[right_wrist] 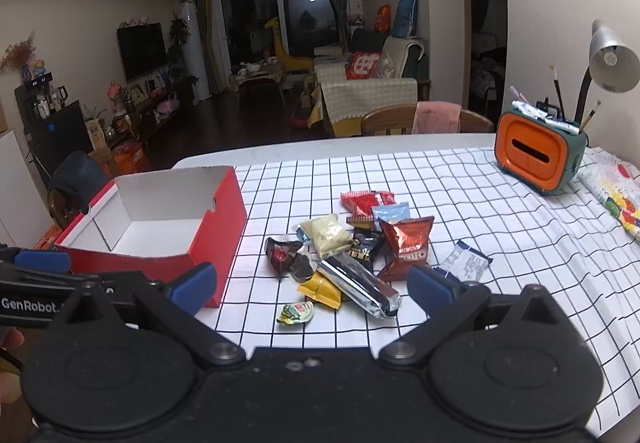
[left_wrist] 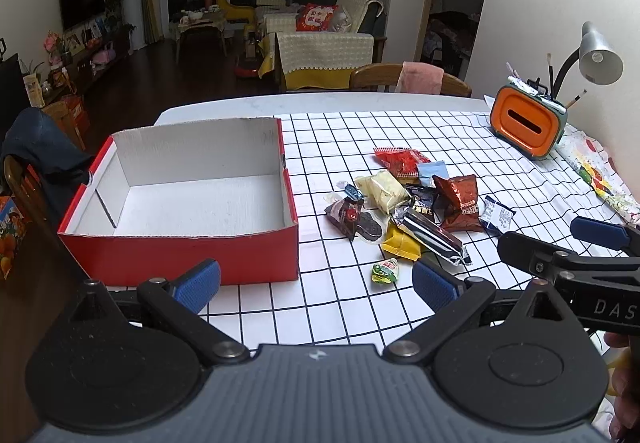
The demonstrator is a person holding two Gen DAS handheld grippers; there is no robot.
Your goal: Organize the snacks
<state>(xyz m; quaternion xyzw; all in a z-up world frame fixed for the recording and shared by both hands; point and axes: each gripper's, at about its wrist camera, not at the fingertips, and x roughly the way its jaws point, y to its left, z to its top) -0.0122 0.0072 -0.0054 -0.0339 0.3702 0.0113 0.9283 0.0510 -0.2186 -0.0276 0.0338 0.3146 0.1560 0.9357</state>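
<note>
One red box (left_wrist: 192, 255) and a heap of about a dozen snack packets (left_wrist: 416, 203) on the gridded tablecloth (left_wrist: 440, 131).
Box stands empty at the cloth's left edge; left gripper (left_wrist: 316, 283) and right gripper (right_wrist: 312, 285) both hover near the front edge, fingers spread, empty.

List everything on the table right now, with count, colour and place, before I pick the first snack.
Box: one, red outside, white inside, empty, left on the cloth.
Snack packets: about a dozen, mixed red, yellow, silver, blue, dark, piled right of the box.
Green-yellow candy: one, lying apart at the pile's near edge.
Checked tablecloth: one, white with black grid.
Orange holder: one, with pens, far right.
Desk lamp: one, grey, behind the holder.
Left gripper: jaws open.
Right gripper: jaws open.
</note>
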